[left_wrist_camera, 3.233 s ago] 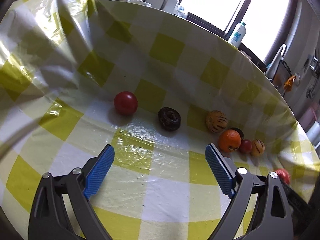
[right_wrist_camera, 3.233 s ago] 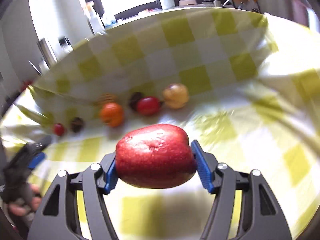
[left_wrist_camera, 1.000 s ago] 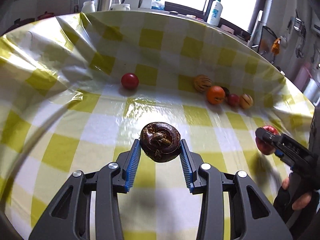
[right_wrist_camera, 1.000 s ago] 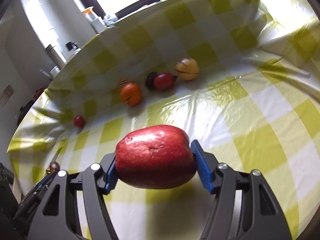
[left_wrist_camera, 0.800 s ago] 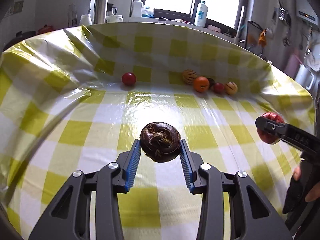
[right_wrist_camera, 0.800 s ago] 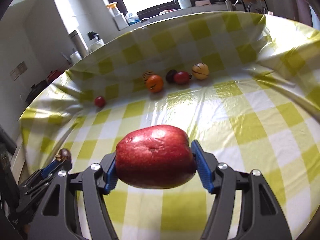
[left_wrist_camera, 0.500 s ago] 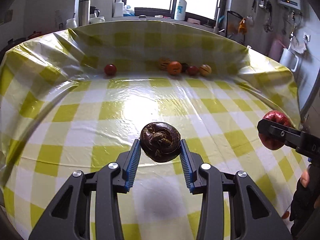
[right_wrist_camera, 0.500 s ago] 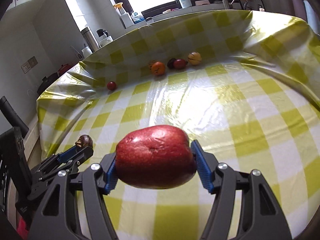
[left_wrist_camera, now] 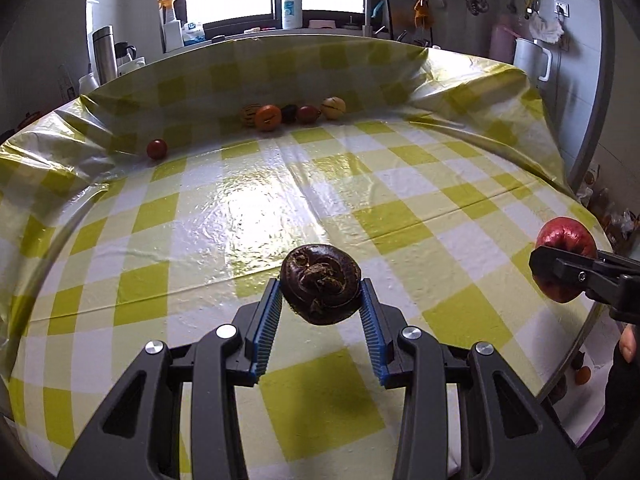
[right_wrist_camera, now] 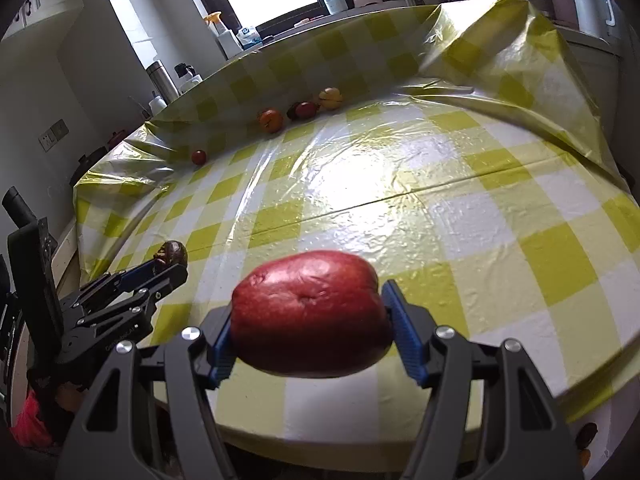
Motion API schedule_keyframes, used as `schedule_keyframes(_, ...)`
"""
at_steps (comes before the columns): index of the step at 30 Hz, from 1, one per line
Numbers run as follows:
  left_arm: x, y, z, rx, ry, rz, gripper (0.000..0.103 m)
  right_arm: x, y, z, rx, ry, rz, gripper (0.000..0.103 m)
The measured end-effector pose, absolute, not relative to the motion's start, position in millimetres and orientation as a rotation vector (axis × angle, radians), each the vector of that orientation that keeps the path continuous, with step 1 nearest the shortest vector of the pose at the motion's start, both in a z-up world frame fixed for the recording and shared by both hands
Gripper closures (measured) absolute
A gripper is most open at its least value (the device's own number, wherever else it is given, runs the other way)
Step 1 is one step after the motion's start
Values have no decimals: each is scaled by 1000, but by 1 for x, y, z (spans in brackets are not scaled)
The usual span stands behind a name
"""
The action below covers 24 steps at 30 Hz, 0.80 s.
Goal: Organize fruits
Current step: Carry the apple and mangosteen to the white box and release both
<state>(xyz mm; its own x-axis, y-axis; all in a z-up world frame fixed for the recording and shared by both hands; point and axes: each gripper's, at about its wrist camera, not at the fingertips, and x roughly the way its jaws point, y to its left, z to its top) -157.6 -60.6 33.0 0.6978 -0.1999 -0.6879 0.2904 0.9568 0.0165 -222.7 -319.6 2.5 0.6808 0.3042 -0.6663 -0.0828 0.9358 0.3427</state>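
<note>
My left gripper (left_wrist_camera: 321, 292) is shut on a dark brown wrinkled fruit (left_wrist_camera: 320, 283), held above the near part of the yellow-checked table (left_wrist_camera: 248, 208). My right gripper (right_wrist_camera: 308, 330) is shut on a big red apple (right_wrist_camera: 308, 330) over the table's near edge. Each gripper shows in the other's view: the right gripper (left_wrist_camera: 560, 266) with the apple (left_wrist_camera: 566, 236) at the far right, the left gripper (right_wrist_camera: 168, 266) with the brown fruit (right_wrist_camera: 173, 254) at the left. Several fruits lie in a row at the far edge: an orange (left_wrist_camera: 268, 117), a striped fruit (left_wrist_camera: 333, 107), a red fruit (left_wrist_camera: 308, 114).
A small red fruit (left_wrist_camera: 156, 149) lies alone at the far left of the cloth. Bottles (left_wrist_camera: 290, 2), a flask (left_wrist_camera: 105, 54) and a kettle (left_wrist_camera: 532, 58) stand on the counter beyond. The cloth rises in a fold along the far side. A hand (left_wrist_camera: 628, 344) shows at the right edge.
Both grippers have drawn back from the far row of fruit toward the near edge, each keeping its fruit. Earlier still, the left gripper was open with the brown fruit on the cloth.
</note>
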Motion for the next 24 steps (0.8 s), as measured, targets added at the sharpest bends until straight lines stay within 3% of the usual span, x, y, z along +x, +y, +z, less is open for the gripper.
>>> schedule_keyframes(24, -253, -223, 19, 564, 663, -635, 65, -363, -479, -44, 388, 758, -65, 38)
